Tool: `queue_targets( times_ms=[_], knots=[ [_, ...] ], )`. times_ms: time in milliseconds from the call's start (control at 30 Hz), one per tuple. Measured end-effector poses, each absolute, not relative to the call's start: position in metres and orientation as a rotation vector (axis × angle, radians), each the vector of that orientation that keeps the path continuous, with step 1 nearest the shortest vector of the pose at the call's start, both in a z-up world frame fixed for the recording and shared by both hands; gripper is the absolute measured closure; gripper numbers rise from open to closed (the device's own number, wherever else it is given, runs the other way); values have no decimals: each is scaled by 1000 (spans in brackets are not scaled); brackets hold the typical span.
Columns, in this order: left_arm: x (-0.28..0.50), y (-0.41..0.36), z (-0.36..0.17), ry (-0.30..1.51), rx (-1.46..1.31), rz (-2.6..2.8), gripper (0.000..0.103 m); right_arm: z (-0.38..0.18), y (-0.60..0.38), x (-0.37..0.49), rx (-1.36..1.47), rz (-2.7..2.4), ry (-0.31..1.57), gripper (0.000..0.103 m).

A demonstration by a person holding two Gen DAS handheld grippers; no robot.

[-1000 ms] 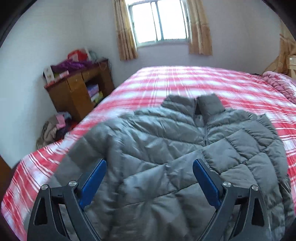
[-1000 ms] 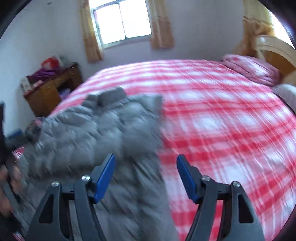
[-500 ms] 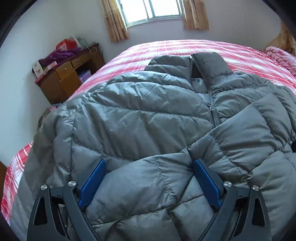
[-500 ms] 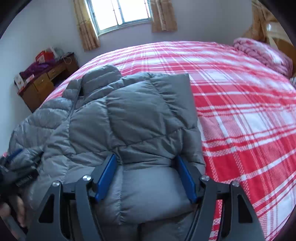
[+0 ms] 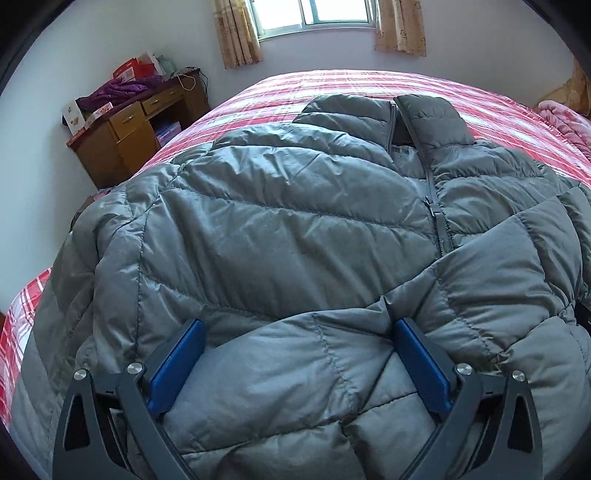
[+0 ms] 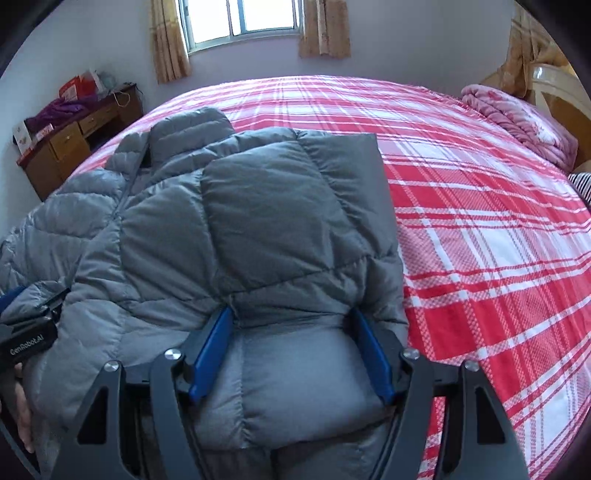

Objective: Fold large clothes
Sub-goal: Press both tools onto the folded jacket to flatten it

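Straddling a grey quilted puffer jacket (image 5: pixel 295 236), my left gripper (image 5: pixel 299 332) stands with its blue pads wide apart, a bulge of the jacket's padded fabric swelling up between them and touching both. My right gripper (image 6: pixel 291 317) sits the same way on the jacket's (image 6: pixel 236 221) other side, its two fingers spread around a rounded fold of fabric; whether either pair is pressing or merely resting against the cloth, I cannot tell.

The jacket lies front-up on the red-and-white plaid bed (image 6: pixel 480 221), spreading forward from both of my grippers, its collar (image 5: pixel 432 114) at the far end pointing toward the window (image 6: pixel 243 18). The zipper (image 5: pixel 437 218) runs ahead and to the right of my left gripper, partly open at the neck, where a small white label shows. One sleeve is folded across the chest, lying directly ahead of my right gripper.

Left of my right gripper, the body of the left tool is visible at the jacket's edge with my hand (image 6: pixel 20 417) on it. Far ahead to the left stands a wooden desk (image 5: pixel 122 140) piled with purple cloth and boxes. A pink blanket (image 6: pixel 517 122) lies bunched at the bed's far right.
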State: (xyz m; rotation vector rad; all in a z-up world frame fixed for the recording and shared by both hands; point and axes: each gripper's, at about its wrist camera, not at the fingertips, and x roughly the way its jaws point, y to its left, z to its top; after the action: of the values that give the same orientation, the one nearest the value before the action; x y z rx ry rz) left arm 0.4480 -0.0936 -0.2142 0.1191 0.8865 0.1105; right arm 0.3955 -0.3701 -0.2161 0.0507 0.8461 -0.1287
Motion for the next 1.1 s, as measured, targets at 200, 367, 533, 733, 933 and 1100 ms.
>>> queue_targets(
  times_ms=[200, 367, 533, 733, 933, 1100],
  knots=[
    [444, -99, -214, 870, 150, 130, 1, -217, -369, 396, 39, -138, 850, 32],
    [444, -100, -214, 868, 152, 132, 1, -217, -369, 396, 35, -140, 852, 32],
    [443, -100, -214, 866, 155, 134, 1, -217, -367, 396, 27, -147, 853, 32],
    [442, -100, -214, 865, 156, 134, 1, -218, -360, 398, -9, -171, 859, 31],
    [442, -101, -214, 863, 160, 136, 1, -218, -361, 399, -20, -181, 860, 30],
    [440, -102, -213, 863, 169, 141, 1, -219, -359, 401, -32, -198, 866, 26]
  ],
)
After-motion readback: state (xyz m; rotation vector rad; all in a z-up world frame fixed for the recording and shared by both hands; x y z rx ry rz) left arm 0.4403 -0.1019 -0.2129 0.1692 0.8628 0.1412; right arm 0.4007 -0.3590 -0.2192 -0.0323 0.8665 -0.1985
